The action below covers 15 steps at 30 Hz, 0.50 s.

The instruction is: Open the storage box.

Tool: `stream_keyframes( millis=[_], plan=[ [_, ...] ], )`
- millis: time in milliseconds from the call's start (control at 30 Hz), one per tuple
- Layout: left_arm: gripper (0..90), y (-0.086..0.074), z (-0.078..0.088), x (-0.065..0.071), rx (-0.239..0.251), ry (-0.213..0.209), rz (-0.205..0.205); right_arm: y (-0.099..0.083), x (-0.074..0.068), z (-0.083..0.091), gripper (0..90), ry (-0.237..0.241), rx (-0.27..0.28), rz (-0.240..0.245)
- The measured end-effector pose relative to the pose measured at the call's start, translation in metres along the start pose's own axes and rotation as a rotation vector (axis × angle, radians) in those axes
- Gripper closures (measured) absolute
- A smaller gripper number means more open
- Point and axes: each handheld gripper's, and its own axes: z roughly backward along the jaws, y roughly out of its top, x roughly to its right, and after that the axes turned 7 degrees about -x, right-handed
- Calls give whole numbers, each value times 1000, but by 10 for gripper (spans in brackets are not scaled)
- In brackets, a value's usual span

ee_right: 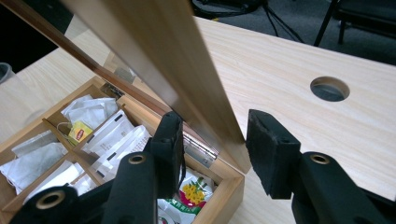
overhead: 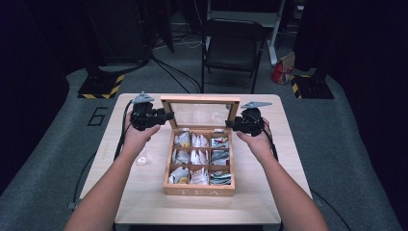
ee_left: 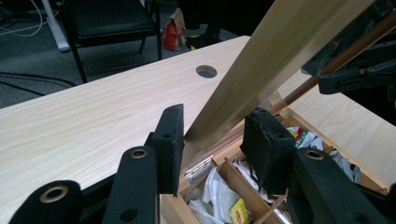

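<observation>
Left tongs (overhead: 168, 115) are spread, straddling the left edge of the lid (overhead: 200, 100). In the left gripper view the outer pad (ee_left: 170, 140) sits against the wood, but I don't read it as a real pinch. The lid stands open and near upright on the tea box (overhead: 199, 191), which sits mid-bench (overhead: 269, 192), compartments full of tea bags (overhead: 192, 156).

Risk one: if the left side pushes without the right, the lid twists and loads the hinge (ee_left: 196, 168). There is also a clear cup (overhead: 143, 159) just beside my left forearm, and a careless elbow sweep could knock it over.

Right tongs (overhead: 230, 124) are spread too, around the lid's right edge. The right gripper view shows bench between the wood and the outer pad (ee_right: 273, 149), so there is no grip there.

Risk two: with neither side clamped, the lid can slip free and slam down. The glass pane could take the shock, or a pad could get trapped against the rim.

Risk three: pushing down too low near the hinge could shove the whole box along the bench instead of closing it.
</observation>
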Motion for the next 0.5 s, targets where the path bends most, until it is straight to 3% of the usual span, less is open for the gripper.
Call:
stream_keyframes(
  millis=[500],
  plan=[
    [592,1,-3,-2,5,4,6,-1,1,-5,573,-13,-7,-7]
  ],
)
